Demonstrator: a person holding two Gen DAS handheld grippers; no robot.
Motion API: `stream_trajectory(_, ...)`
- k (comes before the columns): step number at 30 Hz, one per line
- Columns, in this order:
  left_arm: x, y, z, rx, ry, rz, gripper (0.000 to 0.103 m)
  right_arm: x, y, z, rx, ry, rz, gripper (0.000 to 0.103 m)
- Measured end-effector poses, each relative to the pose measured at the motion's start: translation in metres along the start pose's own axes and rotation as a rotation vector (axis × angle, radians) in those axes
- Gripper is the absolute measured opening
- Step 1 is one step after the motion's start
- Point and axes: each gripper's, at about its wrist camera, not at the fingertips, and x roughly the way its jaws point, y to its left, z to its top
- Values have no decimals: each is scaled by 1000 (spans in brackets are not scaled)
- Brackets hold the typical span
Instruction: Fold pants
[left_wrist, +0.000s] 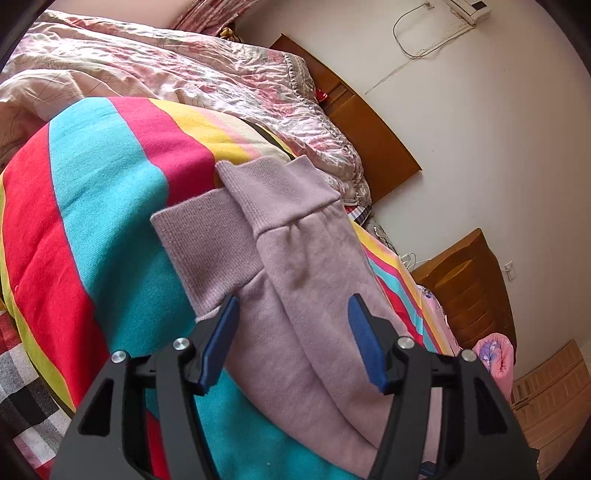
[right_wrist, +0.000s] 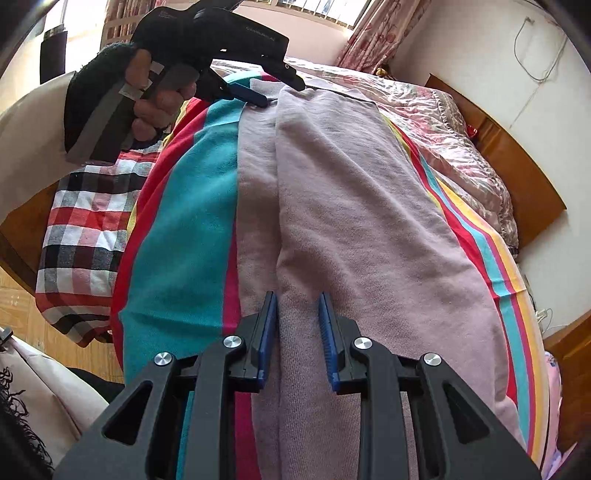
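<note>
My left gripper (left_wrist: 293, 319) hung above the cuff end of the lilac pants (left_wrist: 295, 280), its blue pads spread wide with one leg lying in the gap and nothing pinched between them. From that wrist the two ribbed cuffs (left_wrist: 236, 221) fanned out toward 11 and 12 o'clock, one partly overlapping the other, both flat on the striped blanket (left_wrist: 110, 206). A crumpled pink floral quilt (left_wrist: 207, 74) lay beyond at 12 o'clock, and a wooden headboard (left_wrist: 369, 125) stood at 2 o'clock against the wall. My right gripper (right_wrist: 298, 325) sat low over the opposite end of the pants (right_wrist: 351, 221), its pads roughly half open and straddling a raised fold of the fabric; I could not tell whether they pressed on it. From there the legs ran lengthwise up toward 12 o'clock, laid side by side. At 11 o'clock I saw my left hand (right_wrist: 151, 92) around the other gripper's handle, over the cuffs. A checked cloth (right_wrist: 85, 229) lay at 9 o'clock beside the blanket.
</note>
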Motion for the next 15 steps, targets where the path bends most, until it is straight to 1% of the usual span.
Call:
stream_trajectory(1,-1,-5,-12,-11,0,-2,62,0,-2,-1,10,-5,-12,10)
stream_trajectory(2,-2,-4,-13,-22,0,-10,62,-2,-4,-1,26,-13,-14,3)
stream_trajectory(4,-1,-10,-21,-30,-3,-17,60,-7,-11,-2,72,-34,-1,2)
stream_trajectory(6,5,-11,-14,-29,4,-9,52,-8,-13,-2,92,-38,10,2)
stream_trajectory(8,6,-13,-4,-48,10,-10,52,-7,-13,-2,96,-38,13,2)
stream_trajectory(9,5,-8,11,-61,9,-18,52,-7,-13,-3,100,-36,17,2)
stream_trajectory(10,6,-14,5,-78,6,-19,51,-6,-13,-3,104,-37,19,2)
stream_trajectory(11,8,-16,7,-100,5,-17,47,-6,-13,-3,109,-38,21,2)
stream_trajectory(12,7,-7,26,-118,2,-10,27,-5,-14,-3,117,-40,23,2)
stream_trajectory(13,4,-4,35,-120,-2,6,8,-6,-15,-4,127,-45,27,2)
stream_trajectory(14,3,-6,39,-113,-3,6,2,-9,-17,-4,135,-54,28,2)
stream_trajectory(15,-4,-1,55,-94,-13,0,2,-13,-21,-3,141,-65,25,2)
